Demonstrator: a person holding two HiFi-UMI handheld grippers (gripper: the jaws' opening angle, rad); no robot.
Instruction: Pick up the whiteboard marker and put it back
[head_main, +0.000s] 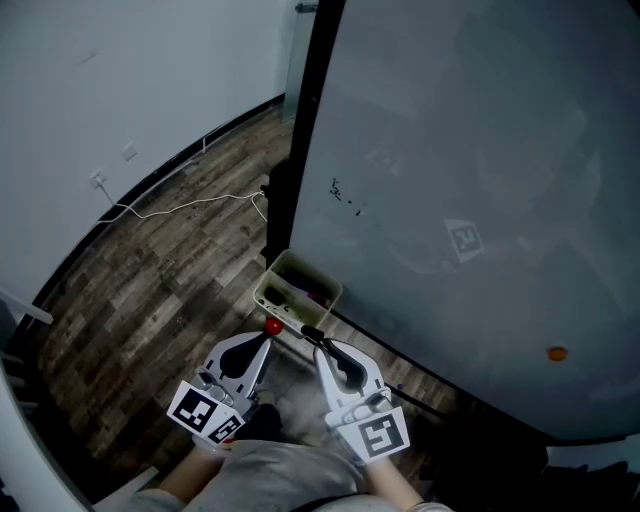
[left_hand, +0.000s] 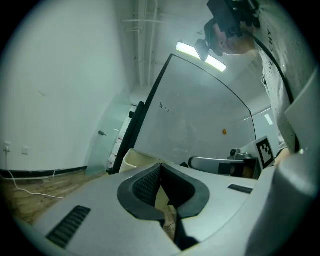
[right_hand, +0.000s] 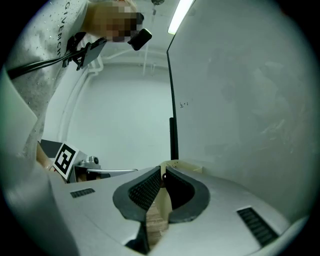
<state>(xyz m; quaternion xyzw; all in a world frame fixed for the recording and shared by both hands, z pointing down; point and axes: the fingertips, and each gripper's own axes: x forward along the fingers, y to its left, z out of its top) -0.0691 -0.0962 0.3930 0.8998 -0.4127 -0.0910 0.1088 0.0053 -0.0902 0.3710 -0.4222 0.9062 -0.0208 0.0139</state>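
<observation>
My left gripper (head_main: 266, 341) and right gripper (head_main: 320, 346) both have their fingers pressed together, with nothing between them. The whiteboard marker (head_main: 298, 292) shows only as a dark shape in the cream tray (head_main: 262, 293), just ahead of both sets of fingertips and not touching them. A small red round thing (head_main: 272, 326) sits between my left fingertips and the tray. The whiteboard (head_main: 470, 180) rises beside my right fingers, its black frame post (head_main: 300, 140) behind the tray. A white cable (head_main: 190, 205) trails on the floor well beyond. The marker is too small to tell its long axis or which way it points.
</observation>
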